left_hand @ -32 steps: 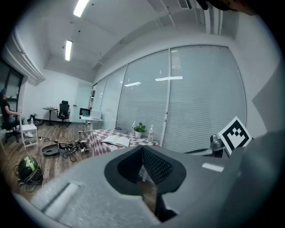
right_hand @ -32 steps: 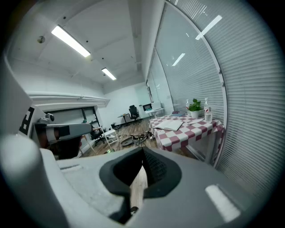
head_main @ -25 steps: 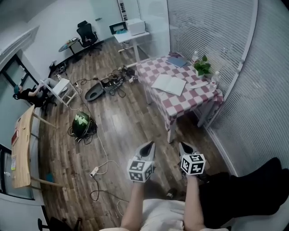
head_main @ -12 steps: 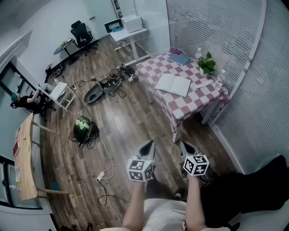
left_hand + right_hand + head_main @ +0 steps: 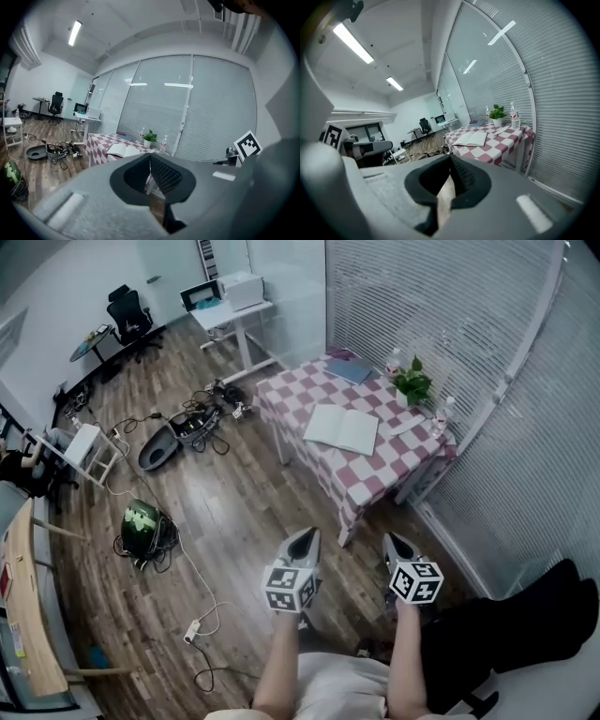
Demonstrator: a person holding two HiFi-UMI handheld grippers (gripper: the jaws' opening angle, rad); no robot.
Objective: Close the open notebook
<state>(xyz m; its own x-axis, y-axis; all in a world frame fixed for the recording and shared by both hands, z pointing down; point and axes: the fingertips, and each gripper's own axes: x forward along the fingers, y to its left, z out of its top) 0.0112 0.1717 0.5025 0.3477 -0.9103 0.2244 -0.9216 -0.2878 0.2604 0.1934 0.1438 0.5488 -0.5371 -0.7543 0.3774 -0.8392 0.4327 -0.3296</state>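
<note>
surface (image 5: 377, 472): checkered cloth | notebook (image 5: 342, 429): lies open and flat on surface, well apart from both grippers | left gripper (image 5: 307, 540): jaws together, nothing between | right gripper (image 5: 395, 546): jaws together, nothing between

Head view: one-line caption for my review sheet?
Both shut, left gripper and right gripper hang above wood floor, short of checkered table with open notebook.
</note>
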